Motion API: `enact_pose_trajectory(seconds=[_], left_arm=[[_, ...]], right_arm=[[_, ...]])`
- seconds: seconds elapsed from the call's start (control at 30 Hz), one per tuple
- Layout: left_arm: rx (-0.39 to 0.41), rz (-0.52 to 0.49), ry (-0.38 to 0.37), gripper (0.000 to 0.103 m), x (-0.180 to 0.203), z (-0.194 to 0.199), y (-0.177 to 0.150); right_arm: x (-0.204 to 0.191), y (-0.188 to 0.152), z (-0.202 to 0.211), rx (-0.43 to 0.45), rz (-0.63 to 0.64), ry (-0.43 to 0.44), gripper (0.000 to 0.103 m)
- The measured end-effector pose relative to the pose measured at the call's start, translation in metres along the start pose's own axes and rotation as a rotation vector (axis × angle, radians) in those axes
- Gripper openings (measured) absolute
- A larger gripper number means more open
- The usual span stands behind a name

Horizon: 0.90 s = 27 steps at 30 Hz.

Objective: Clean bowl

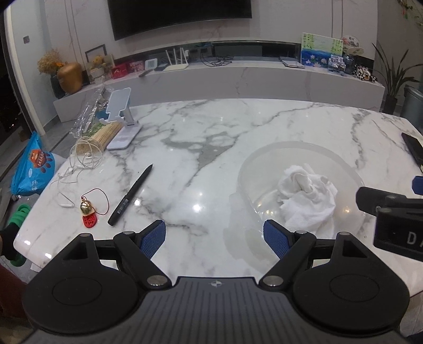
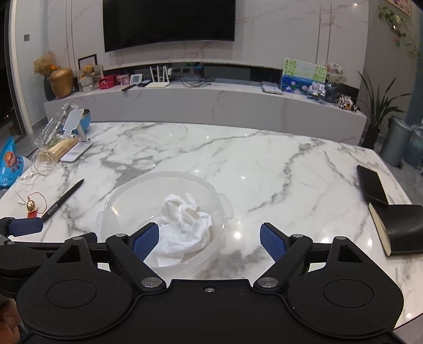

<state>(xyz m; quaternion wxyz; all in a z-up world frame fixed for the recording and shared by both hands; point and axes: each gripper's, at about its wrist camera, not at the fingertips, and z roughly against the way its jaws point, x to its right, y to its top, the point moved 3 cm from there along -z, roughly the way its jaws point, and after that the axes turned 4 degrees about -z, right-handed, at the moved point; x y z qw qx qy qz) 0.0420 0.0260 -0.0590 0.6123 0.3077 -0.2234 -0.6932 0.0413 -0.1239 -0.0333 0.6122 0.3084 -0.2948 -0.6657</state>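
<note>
A clear plastic bowl (image 2: 164,219) sits on the white marble table (image 2: 264,169), with a crumpled white cloth (image 2: 185,225) lying inside it. The right gripper (image 2: 210,240) hangs over the bowl's near rim with its blue-padded fingers (image 2: 146,240) spread wide and nothing between them; the left one overlaps the cloth in this view, the right one stands over bare marble. The left gripper (image 1: 214,239) hovers to the left of the bowl (image 1: 298,185), its fingers (image 1: 276,239) also wide apart and empty, the right pad near the bowl's edge. To the left of the bowl lie a black pen (image 1: 130,195), a small gold bell on a red cord (image 1: 87,209) with a red tag, and a tangle of white earphones (image 1: 76,169). Farther back on that side stand a white phone stand (image 1: 121,119), a bundle of wooden skewers (image 1: 105,133) and some clear wrapping. To the right of the bowl, well apart, lie a black phone (image 2: 372,185) and a black notebook (image 2: 396,227). Nothing lies between either gripper and the bowl. Beyond the table run a low marble console (image 2: 211,103) and a wall-mounted television (image 2: 169,21).
</note>
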Motion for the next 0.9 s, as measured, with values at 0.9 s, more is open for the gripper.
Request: enact_pose_trajectory(seconds=[0.9], left_arm=[[0.027,-0.028,-0.028,0.081,0.0091,0.0049,-0.0010]], right_arm=[[-0.0020,-0.0004,0.0030,-0.004,-0.010,0.007,0.082]])
